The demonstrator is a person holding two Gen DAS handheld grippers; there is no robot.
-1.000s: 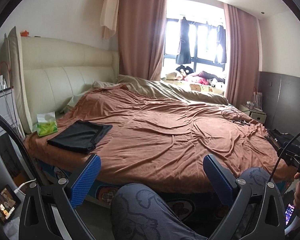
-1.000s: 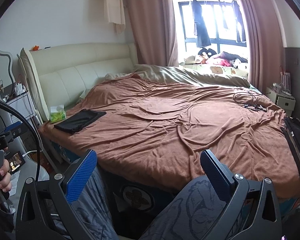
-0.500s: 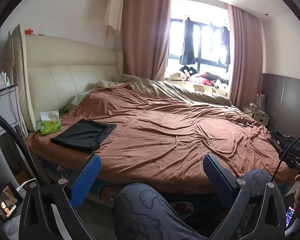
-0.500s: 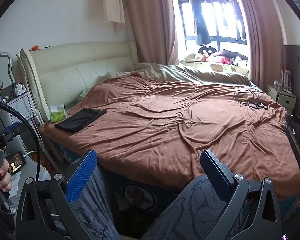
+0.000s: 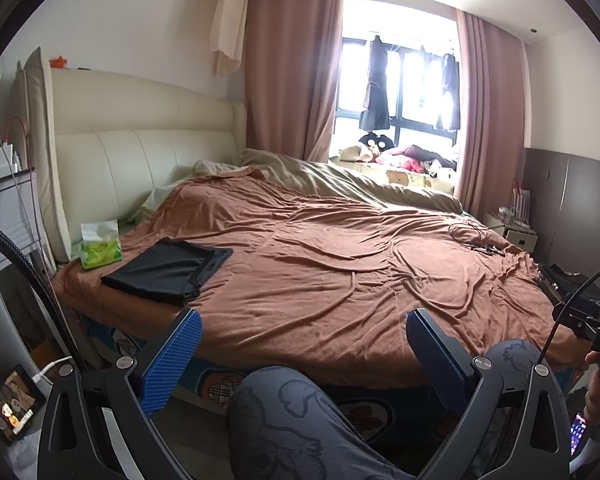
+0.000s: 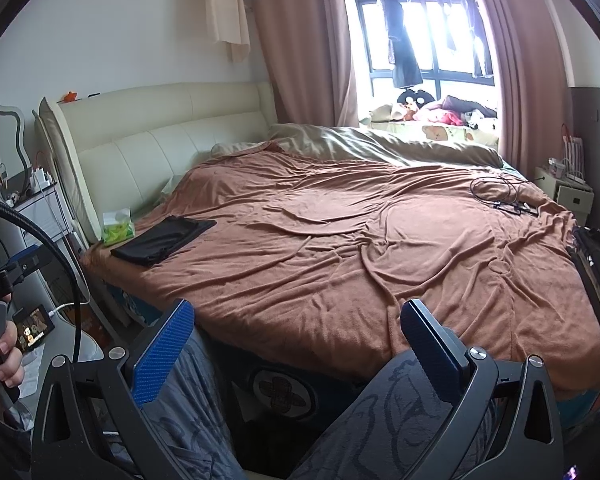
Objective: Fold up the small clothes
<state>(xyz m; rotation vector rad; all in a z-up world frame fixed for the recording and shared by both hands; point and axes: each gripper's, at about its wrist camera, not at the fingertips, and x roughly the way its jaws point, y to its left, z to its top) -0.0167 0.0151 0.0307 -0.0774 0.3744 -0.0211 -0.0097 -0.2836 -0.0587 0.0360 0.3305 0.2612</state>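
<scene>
While both grippers — the left gripper (image 5: 302,350) and the right gripper (image 6: 296,340) — are hanging wide apart and empty above the person's knees, a folded black cloth (image 5: 168,270) is lying on the brown blanket (image 5: 340,264) beside a green tissue pack (image 5: 100,244), and another dark piece (image 6: 598,276) — maybe more clothes — is lying at the bed's right edge.
</scene>
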